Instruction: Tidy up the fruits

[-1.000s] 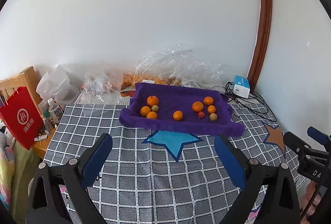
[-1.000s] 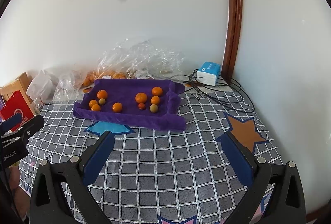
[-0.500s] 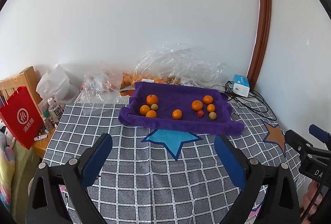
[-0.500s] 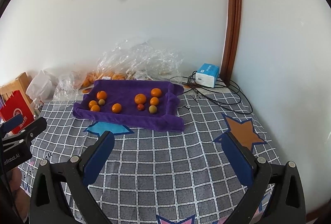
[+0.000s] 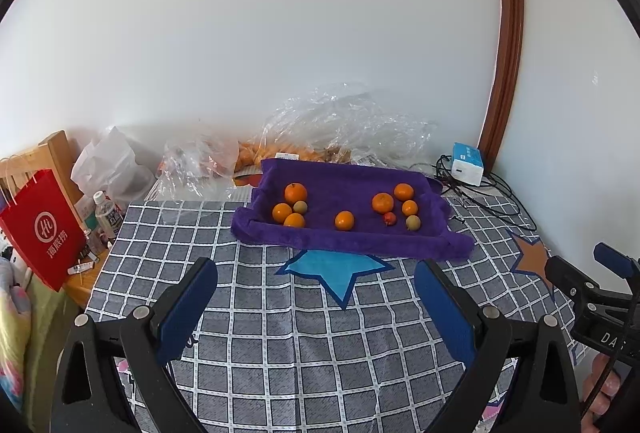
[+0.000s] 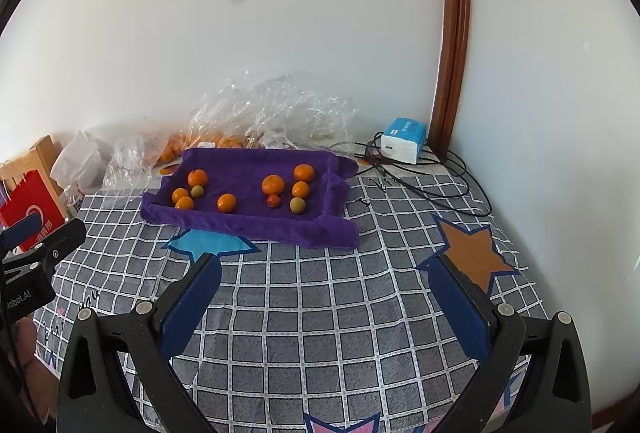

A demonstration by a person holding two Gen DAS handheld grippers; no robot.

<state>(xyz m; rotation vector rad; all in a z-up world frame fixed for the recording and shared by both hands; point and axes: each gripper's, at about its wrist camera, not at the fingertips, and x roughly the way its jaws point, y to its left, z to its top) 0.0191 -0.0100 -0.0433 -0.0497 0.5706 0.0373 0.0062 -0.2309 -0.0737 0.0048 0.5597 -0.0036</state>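
Fruits are lying on the purple towel (image 5: 352, 185) at twelve o'clock from both my tongs, well apart from them, near the far edge of the checkered tablecloth (image 5: 280, 313). Toward nine o'clock on the towel, three oranges (image 5: 295, 192) are sitting around a small greenish-brown fruit (image 5: 300, 207); a lone orange (image 5: 344, 220) is resting near the middle. Toward three o'clock, three more oranges (image 6: 273, 184) are grouping with a small red fruit (image 6: 273, 200) and another greenish-brown fruit (image 6: 297, 205).

I am holding my left gripper (image 5: 316, 285) over the tablecloth with its blue pads (image 5: 188, 305) spread wide apart, gripping nothing. My right gripper (image 6: 324, 285) is hovering likewise, its pads (image 6: 460, 309) wide apart and empty. Each gripper is showing at the other camera's edge.

Compared with a second ago, the towel is sitting slightly farther and higher in both views, so I am drawing both tongs back a little; the fruits are keeping their places.

Clear plastic bags (image 5: 344, 129) are crowding the wall behind the towel, a blue-and-white box (image 5: 466, 164) with black cables (image 6: 432, 185) at two o'clock, a red paper bag (image 5: 44, 229) at nine o'clock.
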